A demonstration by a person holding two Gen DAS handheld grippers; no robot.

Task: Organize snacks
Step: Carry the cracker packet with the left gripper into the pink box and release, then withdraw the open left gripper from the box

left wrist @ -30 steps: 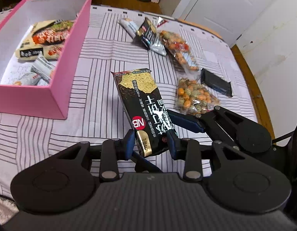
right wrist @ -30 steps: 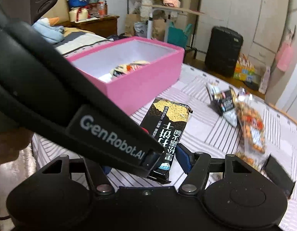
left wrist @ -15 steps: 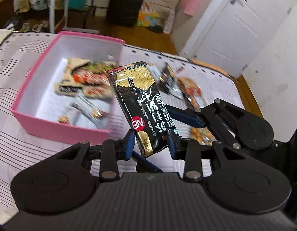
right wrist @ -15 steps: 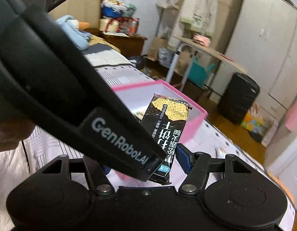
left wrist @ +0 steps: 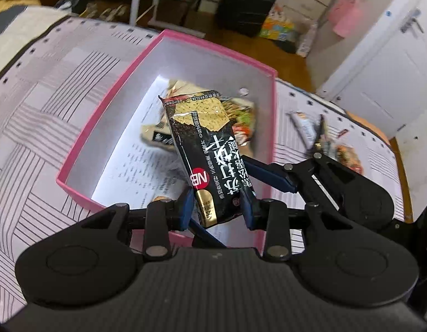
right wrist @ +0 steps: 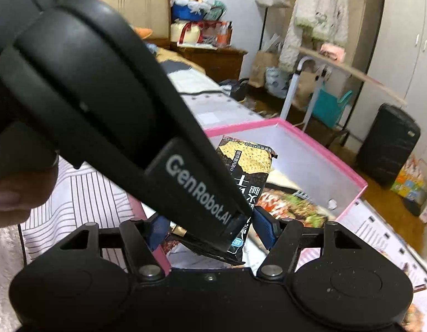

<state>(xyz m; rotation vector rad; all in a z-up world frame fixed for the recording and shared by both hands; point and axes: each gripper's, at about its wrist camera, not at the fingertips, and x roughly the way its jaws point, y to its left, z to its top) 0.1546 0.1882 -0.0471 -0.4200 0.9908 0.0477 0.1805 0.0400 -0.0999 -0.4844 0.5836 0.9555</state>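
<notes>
I count one black cracker packet (left wrist: 210, 163), one pink box (left wrist: 108, 105) and two grippers. My left gripper (left wrist: 217, 210) has its blue fingers (left wrist: 185, 207) pressed against both sides of the packet's lower end, so it grips the packet, which hangs tilted in the air over the open box. My right gripper (right wrist: 213, 229) has its blue pads spread wider than the packet; from its own view the left gripper's black body crosses in front, and I cannot tell whether either pad touches the wrapper. From the left view one right finger (left wrist: 268, 174) reaches in beside the packet's edge.

Inside the box I see at least one large colourful snack bag (right wrist: 290, 207) lying flat on printed paper, with a second pale packet (left wrist: 158, 135) partly hidden behind the held one; blur stops me counting further. On the striped cloth (left wrist: 42, 127) to the right of the box lie some more loose snacks (left wrist: 312, 130), smeared and partly covered by the right gripper, so their number is unclear.
</notes>
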